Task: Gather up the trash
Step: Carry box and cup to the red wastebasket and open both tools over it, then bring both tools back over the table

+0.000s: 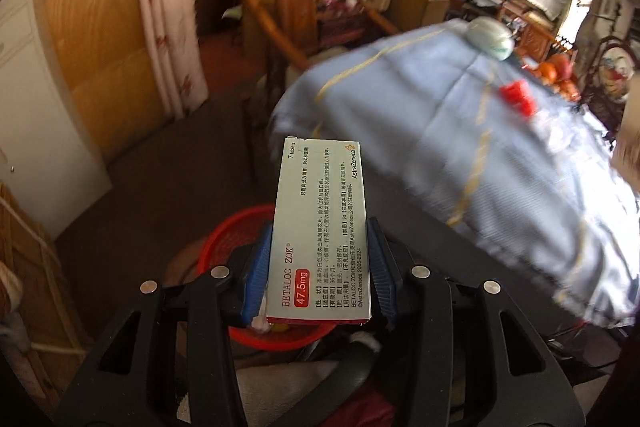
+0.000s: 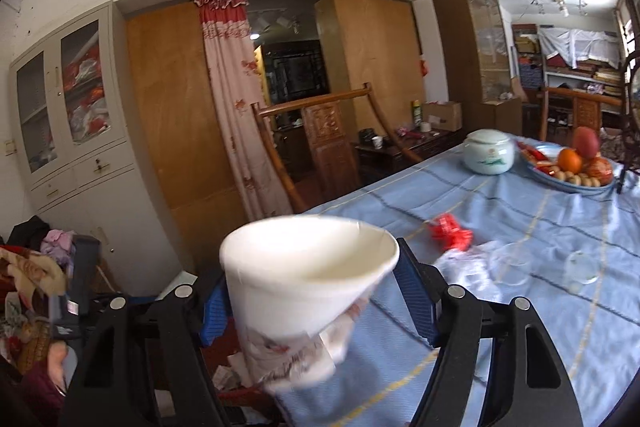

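A table under a blue checked cloth (image 2: 520,227) is filling the right side of both views. On it a pale lidded jar (image 2: 489,151) is standing at the far end, with a fruit plate (image 2: 570,169) just beside it, holding an orange, a mango and small round pieces. A red crumpled wrapper (image 2: 450,235) is lying on the cloth nearer the camera, and two clear glasses (image 2: 510,263) are sitting to its right, hard to make out against the fabric. A wooden chair (image 2: 320,131) is standing at the table's far edge, in front of plywood panels and a pink flowered curtain (image 2: 236,107). A grey cabinet (image 2: 76,115) is lining the left wall, and a heap of clothes (image 2: 36,267) is lying below it.

The left gripper (image 1: 320,263) is clenching a medicine box (image 1: 320,231) across its narrow sides, the blue pads pressing it on either side. The box is white, long and flat, printed with a red dose label, and it is pointing away from the camera. It is hanging over a red basket (image 1: 232,235), which is sitting low beside the table.

The right gripper (image 2: 316,291) is grasping a paper cup (image 2: 304,283), white, with its mouth squashed out of round and a faint printed pattern low on its side. The cup is tilting, blurred, above the table's near corner.
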